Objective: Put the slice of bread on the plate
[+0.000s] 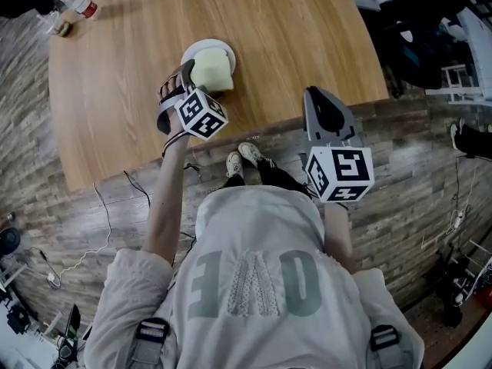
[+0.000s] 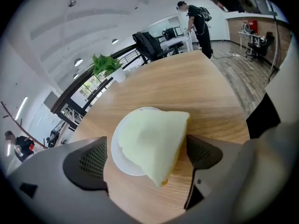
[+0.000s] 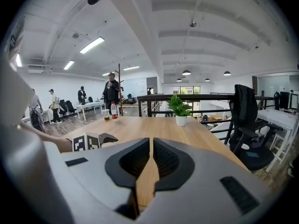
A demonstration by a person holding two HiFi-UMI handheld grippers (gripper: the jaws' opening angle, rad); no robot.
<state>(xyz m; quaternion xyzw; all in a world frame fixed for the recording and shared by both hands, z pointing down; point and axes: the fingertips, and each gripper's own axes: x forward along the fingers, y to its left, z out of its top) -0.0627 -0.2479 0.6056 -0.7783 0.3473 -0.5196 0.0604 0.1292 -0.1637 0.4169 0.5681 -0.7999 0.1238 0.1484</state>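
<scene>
A pale slice of bread (image 1: 211, 71) lies tilted on the small white plate (image 1: 201, 47) near the wooden table's front edge. In the left gripper view the bread (image 2: 152, 141) covers most of the plate (image 2: 122, 160) and hangs over its right rim onto the wood. My left gripper (image 1: 198, 79) points down at it, open, its jaws (image 2: 147, 155) wide on either side of the slice; the right pad sits close against the crust edge. My right gripper (image 1: 323, 106) hovers at the table's front edge to the right, shut (image 3: 150, 160) with nothing in it.
The round wooden table (image 1: 115, 91) carries a red-capped bottle (image 1: 77, 2) at its far left and a potted plant (image 3: 178, 108) at the far side. A chair with a dark jacket (image 3: 245, 111) stands to the right. Several people stand in the background.
</scene>
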